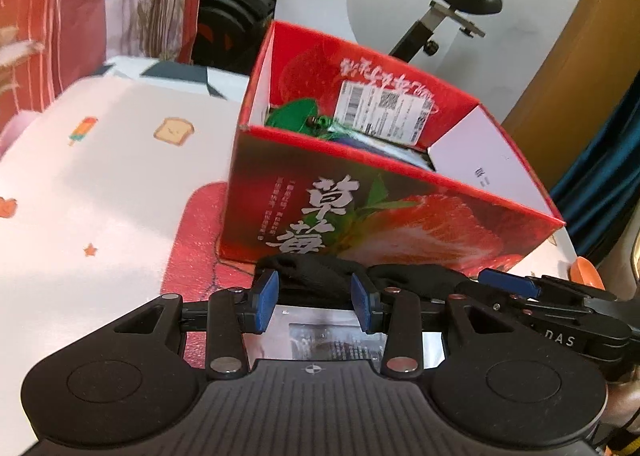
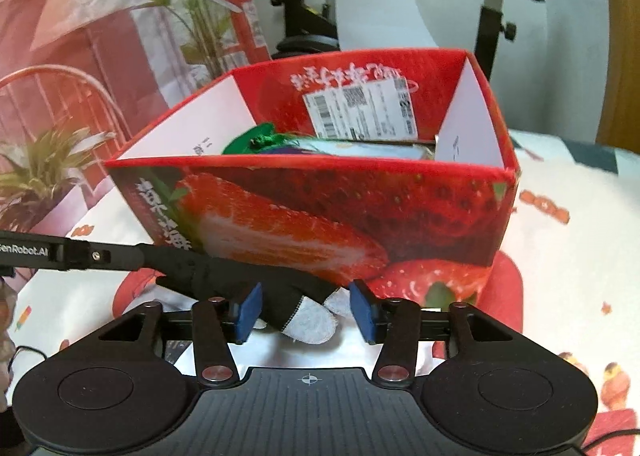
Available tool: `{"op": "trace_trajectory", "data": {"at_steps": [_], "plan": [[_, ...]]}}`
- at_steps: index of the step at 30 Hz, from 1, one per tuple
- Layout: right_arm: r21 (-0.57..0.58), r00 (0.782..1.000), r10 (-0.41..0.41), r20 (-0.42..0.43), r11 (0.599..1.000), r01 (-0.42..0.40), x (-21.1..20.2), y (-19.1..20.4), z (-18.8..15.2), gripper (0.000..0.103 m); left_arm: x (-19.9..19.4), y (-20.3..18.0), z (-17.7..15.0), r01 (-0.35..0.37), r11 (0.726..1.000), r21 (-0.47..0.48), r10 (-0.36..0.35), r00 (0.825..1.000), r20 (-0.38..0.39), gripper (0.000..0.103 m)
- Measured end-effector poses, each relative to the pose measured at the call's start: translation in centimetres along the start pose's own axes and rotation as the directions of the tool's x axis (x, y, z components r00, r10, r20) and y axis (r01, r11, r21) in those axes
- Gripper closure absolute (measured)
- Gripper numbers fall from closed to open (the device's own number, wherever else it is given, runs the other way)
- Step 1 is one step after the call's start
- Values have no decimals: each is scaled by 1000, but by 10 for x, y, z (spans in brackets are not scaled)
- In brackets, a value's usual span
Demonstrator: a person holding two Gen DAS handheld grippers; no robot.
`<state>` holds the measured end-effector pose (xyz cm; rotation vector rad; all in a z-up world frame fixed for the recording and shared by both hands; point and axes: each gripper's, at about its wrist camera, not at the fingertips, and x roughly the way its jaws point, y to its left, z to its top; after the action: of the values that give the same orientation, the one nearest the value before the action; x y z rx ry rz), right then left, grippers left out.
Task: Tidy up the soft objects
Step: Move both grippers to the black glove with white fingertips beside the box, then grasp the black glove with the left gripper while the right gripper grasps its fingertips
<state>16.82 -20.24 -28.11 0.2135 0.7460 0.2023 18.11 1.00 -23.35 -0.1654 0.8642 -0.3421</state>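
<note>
both grippers at the near wall of the red strawberry box point(image 1: 392, 216), on the patterned cloth point(image 1: 100, 176). left gripper point(image 1: 314, 302) clamps the black sock point(image 1: 316, 276). right gripper point(image 2: 306, 310): sock's grey toe point(image 2: 316, 320) lies between the pads, contact unclear. only the right view shows the toe; only the left shows the orange object point(image 1: 586, 274).

Both my views were bright and evenly lit, with a pinkish cast at the left. Fisheye bending curved the edges (dark corners upper right). The background was slightly smeared; my fingers point(image 1: 266, 306) stayed sharp, casting only soft shadows.
</note>
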Motion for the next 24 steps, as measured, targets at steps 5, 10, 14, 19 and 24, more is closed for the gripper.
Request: {"op": "trace_trajectory", "data": {"at_steps": [5,10,14,19,24], "plan": [[37,999,8,-31,999,-7,12,-8,-6,52,21,9,3,-1,998,-62,-2,999,-46,61],[31,999,18,-31,999,-17,16,-8,-7,52,29,18,6,51,993,-110,-53,998,-19,50],[39,999,26,-33,999,-24,18,-10,-6,52,37,21,8,56,990,-130,-60,998,-29,50],[36,999,31,-32,999,-29,21,-10,-5,51,48,25,5,58,988,-141,-68,995,-69,50],[45,999,33,-35,998,-31,23,-10,-5,50,56,29,6,69,985,-155,-83,993,-84,50]]}}
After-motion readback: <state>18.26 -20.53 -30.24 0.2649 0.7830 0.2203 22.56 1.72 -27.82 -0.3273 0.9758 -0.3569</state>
